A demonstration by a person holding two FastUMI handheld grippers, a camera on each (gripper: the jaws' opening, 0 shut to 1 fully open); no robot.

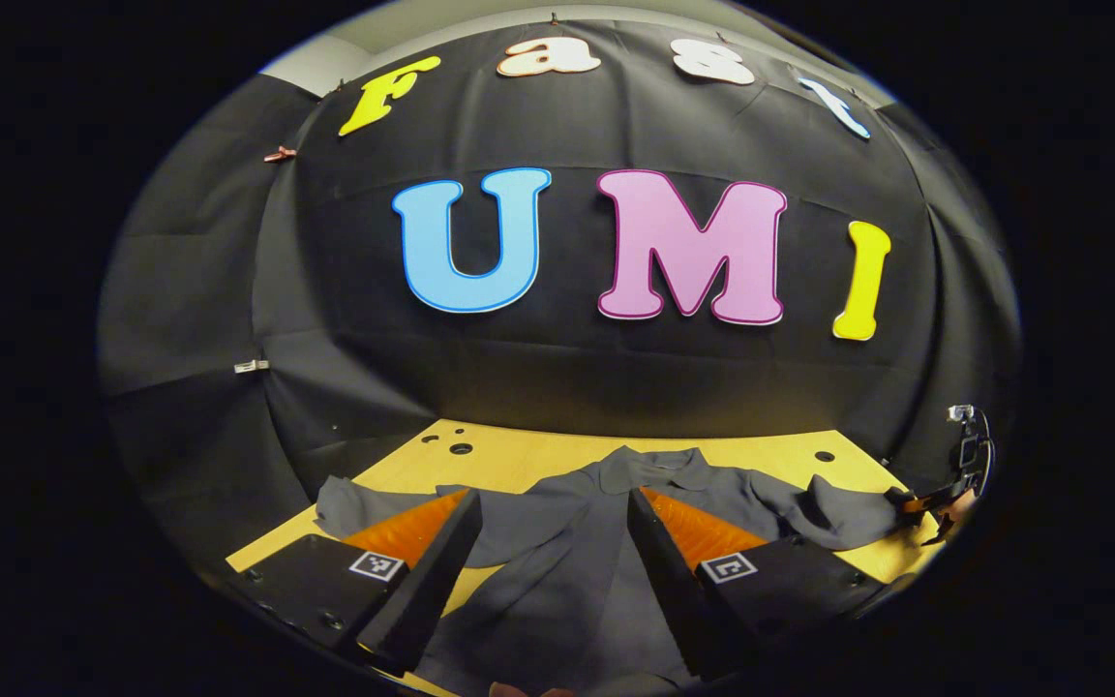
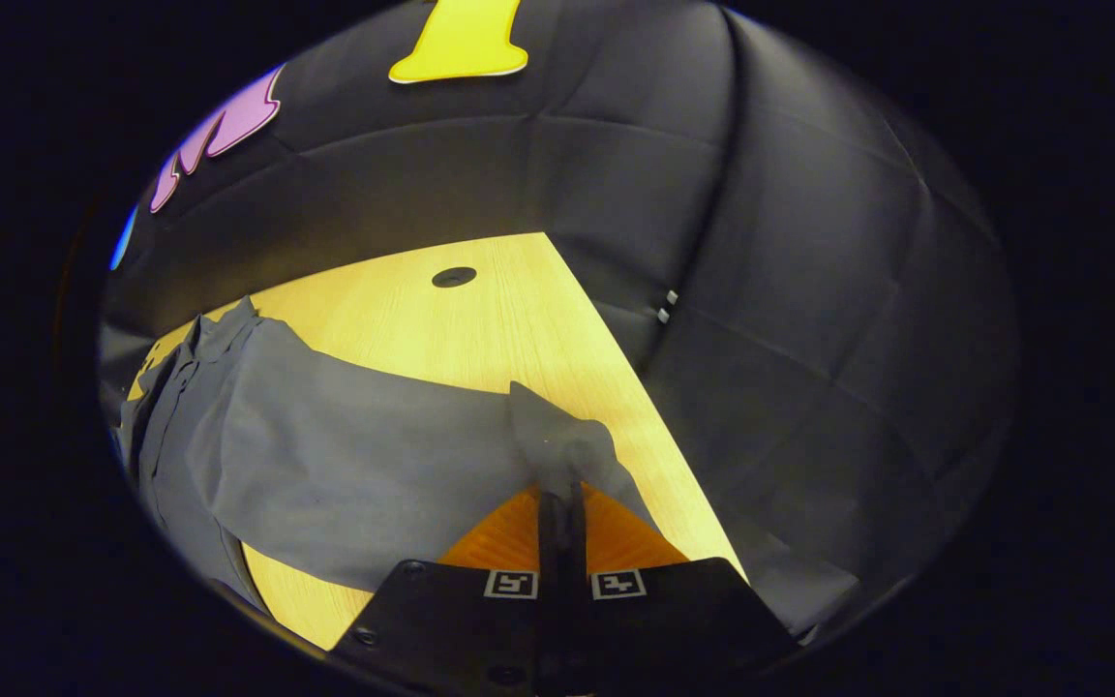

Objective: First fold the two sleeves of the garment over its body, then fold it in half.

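A dark grey collared shirt (image 1: 567,542) lies spread flat on the wooden table (image 1: 519,455), collar at the far side, both sleeves out to the sides. My left gripper (image 1: 553,503) hangs open above the shirt's body, nothing between its fingers. In the left gripper view the right gripper (image 1: 925,501) sits at the end of the shirt's right sleeve (image 1: 838,518). In the right gripper view my right gripper (image 2: 560,492) is shut on the cuff (image 2: 562,445) of that sleeve (image 2: 364,465), the cloth bunched up between the fingertips. The shirt's collar (image 2: 209,334) lies far left there.
The table's edge (image 2: 654,407) runs close to the right of the held cuff, with the black booth wall beyond. A round hole (image 2: 454,277) sits in the tabletop past the sleeve. Small holes (image 1: 461,448) mark the far left of the table.
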